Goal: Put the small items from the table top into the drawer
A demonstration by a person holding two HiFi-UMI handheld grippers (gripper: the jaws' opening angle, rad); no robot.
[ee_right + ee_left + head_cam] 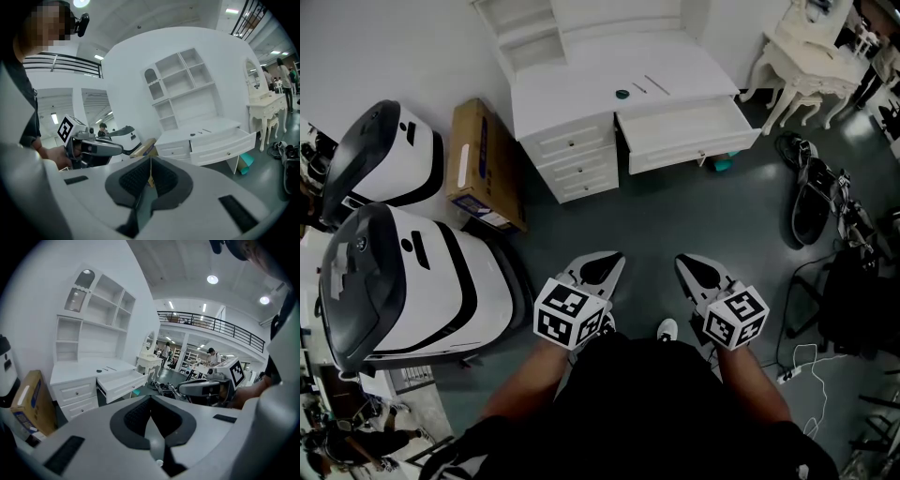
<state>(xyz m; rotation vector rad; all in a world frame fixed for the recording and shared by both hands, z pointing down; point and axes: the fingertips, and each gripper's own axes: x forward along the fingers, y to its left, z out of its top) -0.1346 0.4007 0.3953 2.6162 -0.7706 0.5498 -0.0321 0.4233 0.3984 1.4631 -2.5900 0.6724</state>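
Observation:
A white desk [581, 80] with a shelf unit stands far ahead across the grey floor. Its right drawer [684, 131] is pulled open and looks empty. On the desk top lie a small dark round item [622, 94] and two thin sticks [649, 85]. My left gripper [607, 267] and right gripper [691, 268] are held side by side low in front of the person's body, far from the desk. Both are shut with nothing between the jaws. The left gripper view shows the open drawer [119, 383]; the right gripper view shows it too [220, 143].
Two white-and-black machines [403, 281] [380, 155] and a cardboard box [485, 164] stand left of the desk. A white dressing table [811, 52] is at the back right. Dark gear [816, 202] and cables [806, 361] lie on the right. A teal object [724, 161] sits under the drawer.

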